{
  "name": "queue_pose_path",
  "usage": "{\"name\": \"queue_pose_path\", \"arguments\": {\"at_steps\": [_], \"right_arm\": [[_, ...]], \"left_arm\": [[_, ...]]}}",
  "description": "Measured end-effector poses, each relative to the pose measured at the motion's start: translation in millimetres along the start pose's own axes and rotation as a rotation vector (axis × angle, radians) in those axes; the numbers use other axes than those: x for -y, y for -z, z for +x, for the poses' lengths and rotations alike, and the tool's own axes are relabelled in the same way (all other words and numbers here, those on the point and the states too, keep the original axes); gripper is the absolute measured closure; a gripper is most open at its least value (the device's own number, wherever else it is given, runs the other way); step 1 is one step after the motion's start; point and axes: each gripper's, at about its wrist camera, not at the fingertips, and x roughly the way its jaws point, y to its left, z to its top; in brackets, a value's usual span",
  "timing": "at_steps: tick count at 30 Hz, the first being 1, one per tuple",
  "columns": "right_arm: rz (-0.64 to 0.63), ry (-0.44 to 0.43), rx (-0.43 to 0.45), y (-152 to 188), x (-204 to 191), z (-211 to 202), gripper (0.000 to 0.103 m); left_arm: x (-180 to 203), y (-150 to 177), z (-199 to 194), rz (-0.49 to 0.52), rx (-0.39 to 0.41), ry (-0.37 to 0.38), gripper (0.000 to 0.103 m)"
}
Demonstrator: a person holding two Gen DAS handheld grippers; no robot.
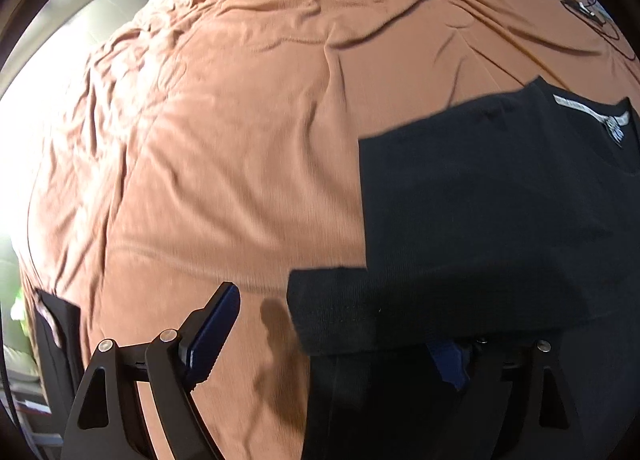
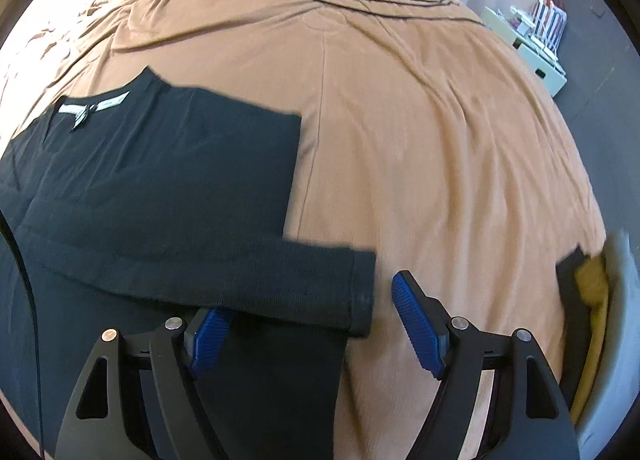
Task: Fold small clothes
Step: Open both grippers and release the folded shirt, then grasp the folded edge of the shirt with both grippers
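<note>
Black shirt [image 2: 160,179] lies on the orange bedspread [image 2: 420,139]; your left gripper [image 1: 336,344] and right gripper [image 2: 304,332] are both let go, holding nothing.

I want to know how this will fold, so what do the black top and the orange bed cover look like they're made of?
Black top: looks like a soft fine-ribbed knit, matte; faint ribbing shows along the sleeve cuff. Probably cotton or a blend, can't tell. Orange bed cover: thin, soft woven or jersey cloth, matte, with fine creases and a seam.
</note>
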Motion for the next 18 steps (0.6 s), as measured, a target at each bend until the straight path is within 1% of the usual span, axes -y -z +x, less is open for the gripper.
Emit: {"name": "queue_pose_path", "arguments": {"at_steps": [5, 7, 8, 9, 12, 14, 16, 18], "right_arm": [[0.008, 0.049, 0.022, -28, -1, 17, 0.028], [0.032, 0.063, 0.038, -38, 0, 21, 0.028], [0.051, 0.066, 0.053, -43, 2, 21, 0.028], [0.067, 0.061, 0.066, -47, 3, 20, 0.028], [0.110, 0.006, 0.110, -49, 10, 9, 0.028], [0.123, -0.033, 0.134, -45, 14, 3, 0.028], [0.132, -0.055, 0.142, -40, 19, 1, 0.028], [0.144, -0.093, 0.150, -32, 27, -1, 0.028]], "left_arm": [[3, -26, 8, -0.010, 0.016, -0.043, 0.015], [1, -37, 11, -0.028, 0.023, -0.062, 0.018], [-2, -41, 12, -0.044, 0.025, -0.061, 0.022], [-3, -49, 9, -0.063, 0.029, -0.053, 0.025], [-17, -61, 1, -0.106, 0.074, 0.005, 0.027], [-22, -61, -7, -0.112, 0.103, 0.054, 0.028], [-27, -58, -15, -0.121, 0.115, 0.097, 0.032], [-29, -50, -21, -0.120, 0.119, 0.115, 0.035]]}}
